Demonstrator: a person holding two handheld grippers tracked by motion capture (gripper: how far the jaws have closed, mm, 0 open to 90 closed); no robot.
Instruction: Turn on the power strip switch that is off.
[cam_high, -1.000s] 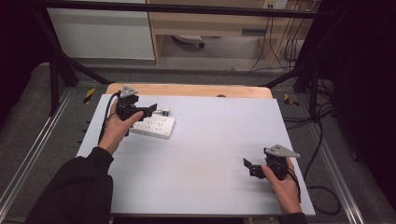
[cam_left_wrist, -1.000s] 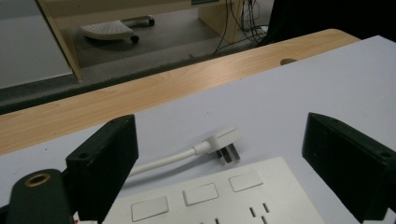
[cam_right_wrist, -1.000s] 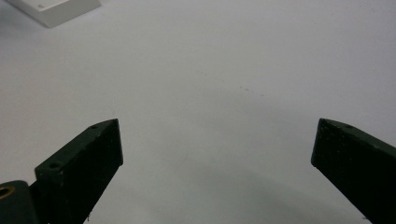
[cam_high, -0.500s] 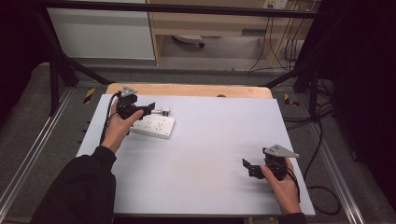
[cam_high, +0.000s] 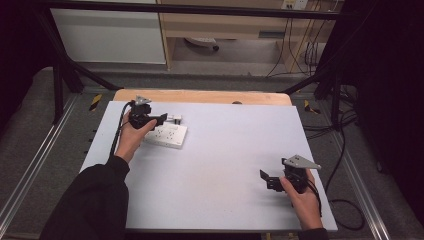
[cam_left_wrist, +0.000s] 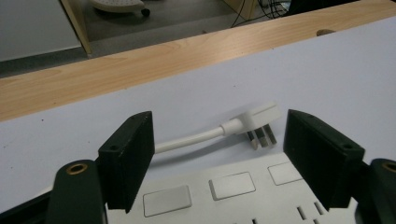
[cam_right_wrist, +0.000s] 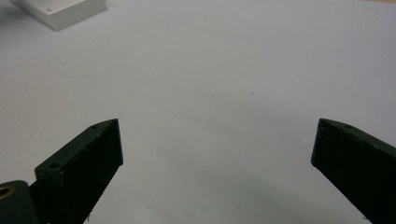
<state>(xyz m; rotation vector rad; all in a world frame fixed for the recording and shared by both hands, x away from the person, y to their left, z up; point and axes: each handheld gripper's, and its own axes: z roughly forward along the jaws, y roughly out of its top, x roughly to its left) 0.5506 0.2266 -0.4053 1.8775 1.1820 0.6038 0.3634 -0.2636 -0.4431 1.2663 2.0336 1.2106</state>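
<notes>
A white power strip (cam_high: 170, 136) lies flat at the far left of the table, its short cord ending in a white plug (cam_high: 175, 119) just beyond it. My left gripper (cam_high: 161, 119) hovers over the strip's far end. In the left gripper view the strip (cam_left_wrist: 224, 191) runs below the jaws, and the plug (cam_left_wrist: 259, 119) rests on the table past them. The left gripper (cam_left_wrist: 218, 135) stands open; its jaws have just been closing, with nothing pressed between the pads. My right gripper (cam_high: 266, 179) rests open low at the near right, and in its own view the right gripper (cam_right_wrist: 218, 128) has bare table between its jaws.
The white table top (cam_high: 225, 150) has a wooden strip (cam_high: 200, 96) along its far edge. A corner of the power strip (cam_right_wrist: 60, 11) shows far off in the right gripper view. Black frame posts and floor cables (cam_high: 345, 145) flank the table.
The left hand has sunk a little toward the power strip. The right hand has stayed where it was.
</notes>
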